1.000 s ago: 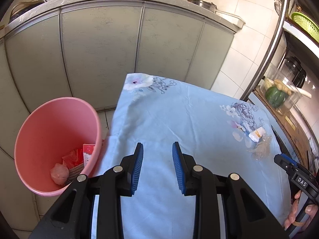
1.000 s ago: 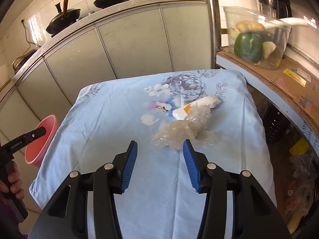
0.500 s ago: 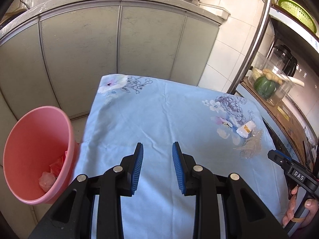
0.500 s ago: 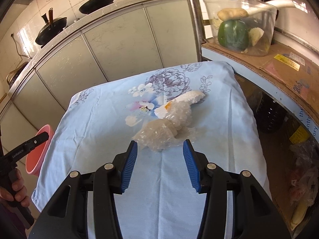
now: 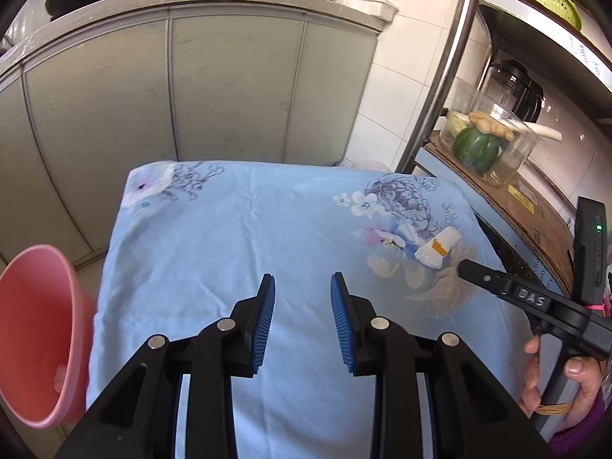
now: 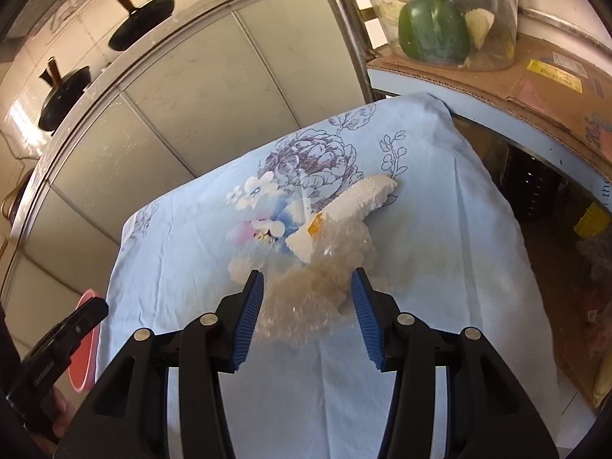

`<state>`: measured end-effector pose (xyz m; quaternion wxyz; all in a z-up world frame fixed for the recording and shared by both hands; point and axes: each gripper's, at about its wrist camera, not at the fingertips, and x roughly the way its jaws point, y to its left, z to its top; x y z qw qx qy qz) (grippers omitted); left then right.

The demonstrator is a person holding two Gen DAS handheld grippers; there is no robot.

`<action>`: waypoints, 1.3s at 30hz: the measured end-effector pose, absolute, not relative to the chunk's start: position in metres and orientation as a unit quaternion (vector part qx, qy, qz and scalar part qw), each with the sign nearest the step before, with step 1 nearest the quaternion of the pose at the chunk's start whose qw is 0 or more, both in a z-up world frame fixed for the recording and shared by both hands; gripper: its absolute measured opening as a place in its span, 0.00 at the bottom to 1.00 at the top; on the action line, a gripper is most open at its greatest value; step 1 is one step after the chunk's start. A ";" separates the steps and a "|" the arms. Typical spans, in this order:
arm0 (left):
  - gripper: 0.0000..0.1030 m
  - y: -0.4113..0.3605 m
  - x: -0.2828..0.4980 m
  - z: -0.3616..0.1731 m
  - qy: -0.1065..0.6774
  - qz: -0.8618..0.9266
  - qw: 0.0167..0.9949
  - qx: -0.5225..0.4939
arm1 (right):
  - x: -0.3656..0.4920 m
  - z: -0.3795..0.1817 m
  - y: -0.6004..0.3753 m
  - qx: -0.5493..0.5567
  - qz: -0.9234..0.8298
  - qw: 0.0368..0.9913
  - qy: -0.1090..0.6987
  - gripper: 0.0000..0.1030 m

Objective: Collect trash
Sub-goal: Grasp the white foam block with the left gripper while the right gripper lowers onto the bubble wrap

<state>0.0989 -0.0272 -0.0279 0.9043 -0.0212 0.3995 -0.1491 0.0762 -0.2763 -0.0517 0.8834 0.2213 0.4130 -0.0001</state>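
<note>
Crumpled clear plastic wrap (image 6: 306, 302) half hidden between the parted right tool (image 6: 308, 308) pads (contact unclear), white foam strip (image 6: 344, 210) angled up-right, left tool (image 5: 302, 315) apart, empty.

Your right gripper (image 6: 307, 302) now straddles the near end of the crumpled clear plastic (image 6: 306, 302), which earlier lay ahead of its tips. Your left gripper (image 5: 302, 321) has swung away from the pink bin (image 5: 38, 336) toward the cloth's (image 5: 229, 237) right edge.

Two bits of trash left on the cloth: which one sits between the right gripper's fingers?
The crumpled clear plastic wrap. It lies between the open right gripper; the white foam piece lies beyond it.
</note>
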 end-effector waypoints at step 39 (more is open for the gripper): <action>0.41 -0.246 0.181 -0.079 0.424 -0.331 0.821 0.191 | 0.021 -0.070 -0.314 0.231 0.020 0.894 0.383 0.35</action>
